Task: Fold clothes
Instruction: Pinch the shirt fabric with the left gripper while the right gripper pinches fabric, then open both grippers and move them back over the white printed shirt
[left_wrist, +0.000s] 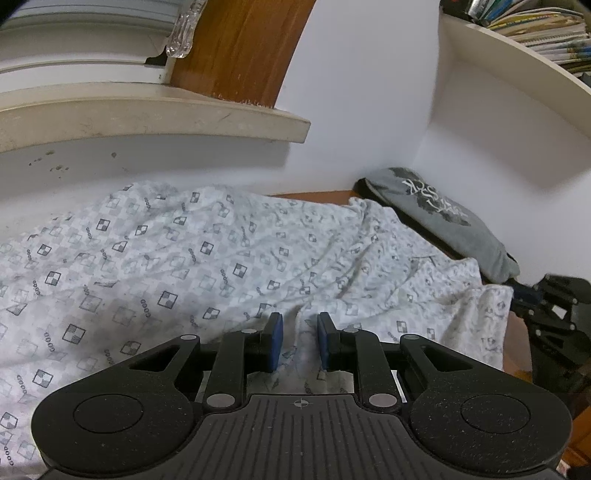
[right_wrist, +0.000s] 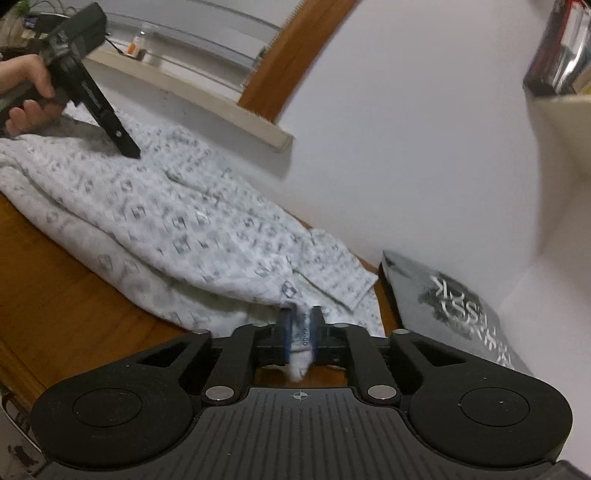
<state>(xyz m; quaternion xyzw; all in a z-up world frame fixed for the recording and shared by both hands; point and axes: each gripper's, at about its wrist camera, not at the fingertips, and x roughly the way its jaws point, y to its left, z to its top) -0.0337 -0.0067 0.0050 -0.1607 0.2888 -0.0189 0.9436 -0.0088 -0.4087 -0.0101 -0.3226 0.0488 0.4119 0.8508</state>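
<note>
Surface: wooden table (right_wrist: 66, 295) pushed against a white wall, window sill (left_wrist: 155, 110) above, bookshelf (left_wrist: 517, 44) off to the side.
Shirt: white patterned shirt (left_wrist: 207, 251) spread rumpled across the table, one layer lapped over another, far edge up against the wall below the sill.
Grey garment: folded flat with print up (right_wrist: 454, 299), just beside the shirt's collar end, parked in the wall corner, probably out of the way of the work.
Left gripper: (left_wrist: 300, 341) low over the shirt's middle, pads parted with only a ridge of cloth between, clamping nothing; maybe touching, hard to tell.
Right gripper: (right_wrist: 300, 341) pinched tight on a bunched corner at the shirt's near edge, seemingly to lift or carry it over.
Stage: shirt partly gathered, not yet a neat fold.
</note>
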